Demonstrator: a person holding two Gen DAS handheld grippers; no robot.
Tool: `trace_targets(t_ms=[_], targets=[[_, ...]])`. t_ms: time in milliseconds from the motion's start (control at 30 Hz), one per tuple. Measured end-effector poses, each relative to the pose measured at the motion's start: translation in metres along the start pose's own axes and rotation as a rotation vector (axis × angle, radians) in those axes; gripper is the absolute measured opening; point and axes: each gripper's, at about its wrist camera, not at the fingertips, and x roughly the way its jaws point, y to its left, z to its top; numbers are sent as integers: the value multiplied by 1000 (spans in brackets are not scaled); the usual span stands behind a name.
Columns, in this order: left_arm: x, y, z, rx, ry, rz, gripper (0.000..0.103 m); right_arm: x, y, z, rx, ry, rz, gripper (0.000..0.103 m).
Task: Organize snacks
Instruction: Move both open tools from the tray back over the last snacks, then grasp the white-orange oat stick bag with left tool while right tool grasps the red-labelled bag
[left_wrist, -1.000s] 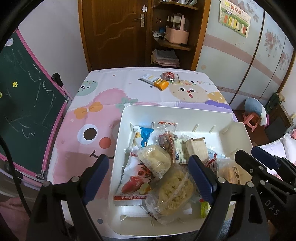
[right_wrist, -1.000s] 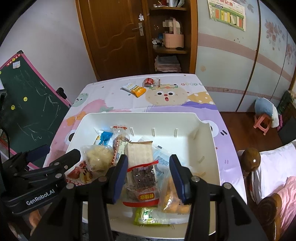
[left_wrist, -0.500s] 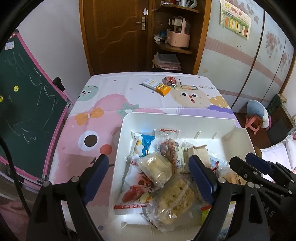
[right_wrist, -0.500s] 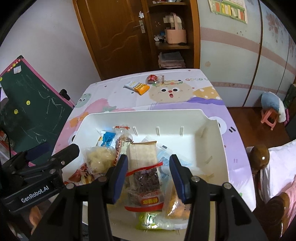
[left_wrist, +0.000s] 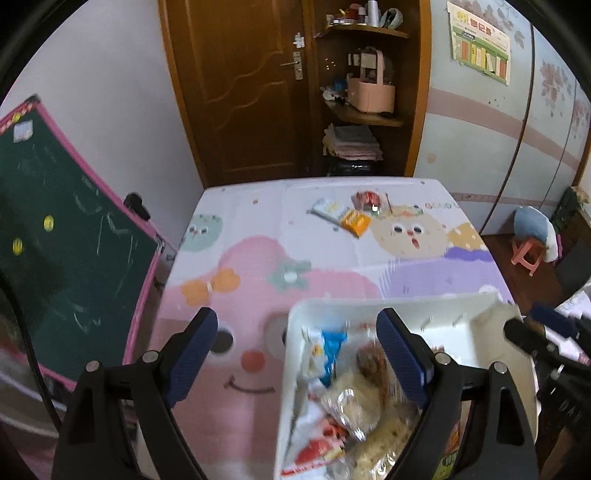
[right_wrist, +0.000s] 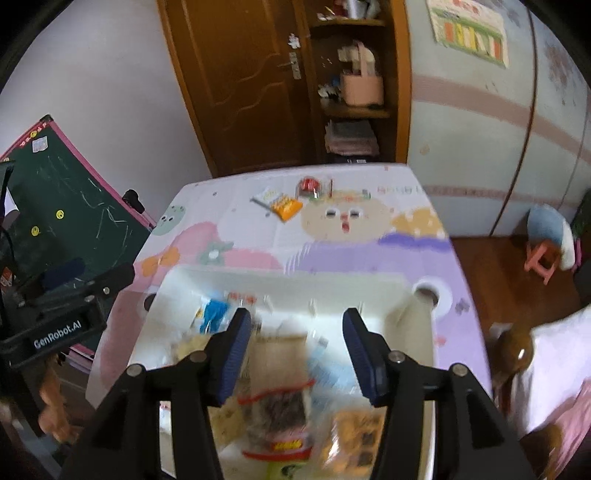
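1. Bedroom clutter surrounds a worktop (left_wrist: 258, 258) under a cartoon-animal cloth; nearest to both cameras sits a white bin (right_wrist: 413, 332) heaped with wrapped snacks
2. Left tongs (left_wrist: 295, 354) stand wide apart with nothing between the pads, one finger over the pink cloth and the other over the bin's left half, above a clear bag of pale puffs (left_wrist: 354, 406) and a blue-and-white packet (left_wrist: 328, 350)
3. Right tongs (right_wrist: 295, 350) are part-way apart and have just been opening; below the gap lies a tan-topped packet with a red band (right_wrist: 280, 376), but the pads do not press on it, so nothing is held
4. Judging by the task, the step in hand is fetching the loose snacks that remain outside the bin: an orange packet (left_wrist: 355, 221) and a red-wrapped item (left_wrist: 366, 199) lie near the far edge of the cloth, touching or just beside each other
5. To do it well, I would send one pair of tongs to the far edge with its pads spread, close across the orange packet's narrow sides and lift it clear of its red neighbour, since slick film may slip
6. Legible writing: "GenRobot.AI" on the left gripper's body (right_wrist: 55, 326) in the right view; the wall poster (left_wrist: 480, 44) and the packet print are too blurred to read
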Motion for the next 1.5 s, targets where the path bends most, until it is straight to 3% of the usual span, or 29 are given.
trace_targets(t_ms=[233, 333, 500, 567, 700, 800, 967, 1100, 1333, 1500], targets=[[-25, -3, 81, 110, -120, 70, 88, -17, -15, 107, -64, -8, -1, 52], [-33, -9, 116, 153, -169, 74, 94, -23, -21, 149, -64, -46, -33, 52], [-28, -27, 176, 252, -253, 144, 95, -11, -35, 221, -36, -40, -53, 53], [-17, -31, 201, 253, -250, 157, 96, 0, -40, 244, -24, -42, -61, 54], [28, -25, 253, 169, -177, 143, 96, 33, -46, 277, -18, -44, -120, 71], [80, -20, 277, 110, -102, 131, 96, 72, -48, 290, -27, -3, -140, 72], [176, -20, 271, 82, 32, 164, 96, 152, -53, 287, 14, 86, -89, 72], [254, -28, 246, 42, 147, 131, 96, 219, -53, 272, 34, 164, -50, 72], [332, -37, 199, -58, 271, 71, 95, 318, -59, 232, 130, 298, -13, 72], [365, -33, 178, -128, 325, 98, 94, 351, -63, 215, 194, 335, 32, 72]])
